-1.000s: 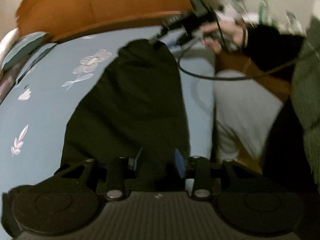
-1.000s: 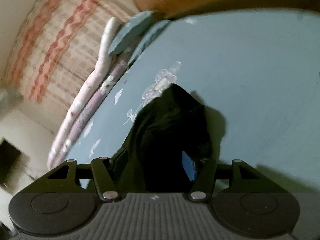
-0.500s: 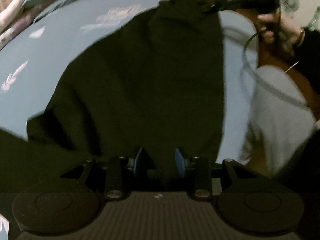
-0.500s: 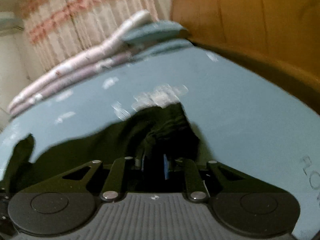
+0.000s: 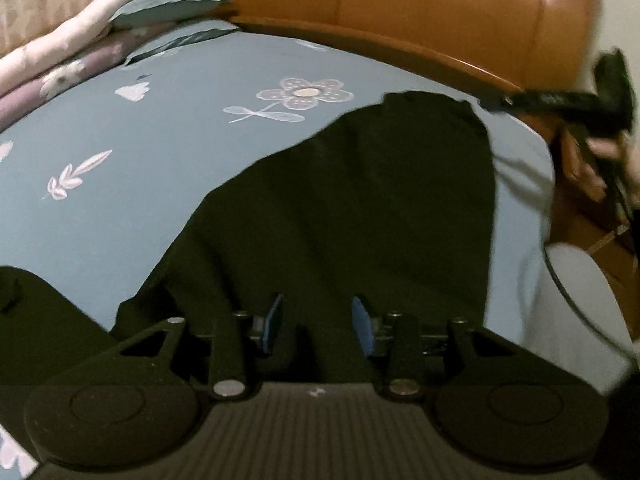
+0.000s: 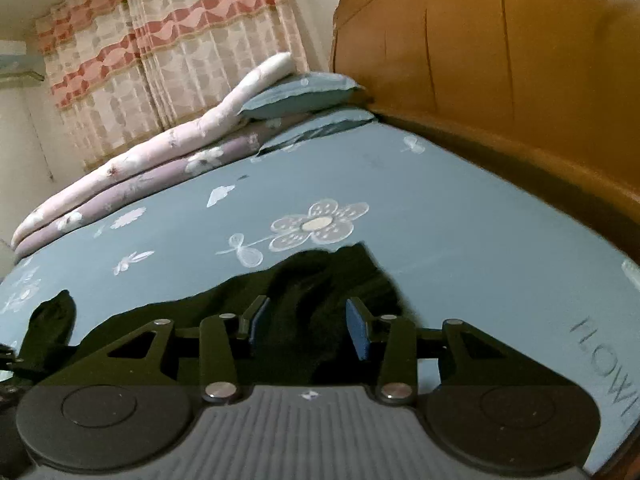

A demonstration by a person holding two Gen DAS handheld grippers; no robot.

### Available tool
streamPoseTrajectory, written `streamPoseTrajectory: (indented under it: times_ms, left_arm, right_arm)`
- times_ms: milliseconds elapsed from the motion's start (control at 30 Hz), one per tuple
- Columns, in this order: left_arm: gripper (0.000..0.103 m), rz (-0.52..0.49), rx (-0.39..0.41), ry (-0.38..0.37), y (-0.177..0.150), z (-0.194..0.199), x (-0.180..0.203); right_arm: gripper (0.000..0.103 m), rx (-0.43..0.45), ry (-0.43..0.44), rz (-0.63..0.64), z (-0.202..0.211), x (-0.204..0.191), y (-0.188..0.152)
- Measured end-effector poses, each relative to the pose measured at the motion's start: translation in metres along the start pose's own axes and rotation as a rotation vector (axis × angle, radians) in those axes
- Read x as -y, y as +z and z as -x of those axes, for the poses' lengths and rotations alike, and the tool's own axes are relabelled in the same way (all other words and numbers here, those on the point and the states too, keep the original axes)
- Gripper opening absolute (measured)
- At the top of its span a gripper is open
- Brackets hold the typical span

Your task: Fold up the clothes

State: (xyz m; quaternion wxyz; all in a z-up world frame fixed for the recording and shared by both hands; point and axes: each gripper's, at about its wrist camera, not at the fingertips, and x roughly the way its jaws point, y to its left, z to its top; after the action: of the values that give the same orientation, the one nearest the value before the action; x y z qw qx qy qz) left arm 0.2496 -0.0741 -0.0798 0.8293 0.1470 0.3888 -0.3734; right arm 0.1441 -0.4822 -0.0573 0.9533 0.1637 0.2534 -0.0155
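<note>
A black garment point(image 5: 352, 216) lies spread on the blue bedsheet point(image 5: 152, 184), near the bed's right-hand edge in the left wrist view. Its long axis runs from the left gripper point(image 5: 318, 322) away toward the wooden headboard point(image 5: 420, 8), where its narrow far end stops just short of the wood. A wide flap spreads off to the left along the near edge. The cloth is so dark that folds and seams hardly show, and what kind of garment it is cannot be told.

The left gripper's blue pads stand apart with a ridge of black cloth between them; whether they press on it cannot be told. In the right wrist view the right gripper point(image 6: 306, 328) has just been opening: its pads stand apart, with the bunched end of the garment lying between them and not touching either.

The sheet is printed with white flowers and leaves. A large flower point(image 6: 318, 224) sits just beyond the garment's end. Folded quilts point(image 6: 140, 172) and a blue pillow point(image 6: 300, 94) are stacked along the bed's far left side, below a pink-and-cream curtain point(image 6: 160, 60). At the right edge of the left wrist view the right gripper's body and the hand point(image 5: 612, 152) holding it are blurred and partly cut off.
</note>
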Motion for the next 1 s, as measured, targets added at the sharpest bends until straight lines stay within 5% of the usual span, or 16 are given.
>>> streamPoseTrajectory:
  times_ms: [367,467,600,667,867,1000]
  left_arm:
    - [0.041,0.063,-0.063,0.175,-0.026,-0.018,-0.031]
    - [0.042,0.045,-0.078,0.197,-0.025,-0.018,-0.033]
    - [0.043,0.026,-0.092,0.223,-0.024,-0.018,-0.034]
    - [0.043,0.022,-0.094,0.232,-0.024,-0.017,-0.036]
    - [0.04,0.033,-0.065,0.222,-0.012,-0.001,-0.031]
    - [0.042,0.019,0.022,0.154,0.012,0.008,-0.015]
  right_arm:
    - [0.045,-0.119,0.067,-0.194,-0.022,0.015,-0.048]
    - [0.007,-0.158,0.142,-0.205,-0.033,0.008,-0.051]
    - [0.006,-0.204,0.087,-0.094,-0.034,-0.005,-0.06]
    - [0.006,-0.211,0.11,-0.183,-0.032,0.013,-0.062]
    - [0.047,-0.151,-0.045,-0.003,0.003,-0.01,-0.04]
    - [0.052,-0.011,-0.088,0.081,0.023,-0.033,-0.015]
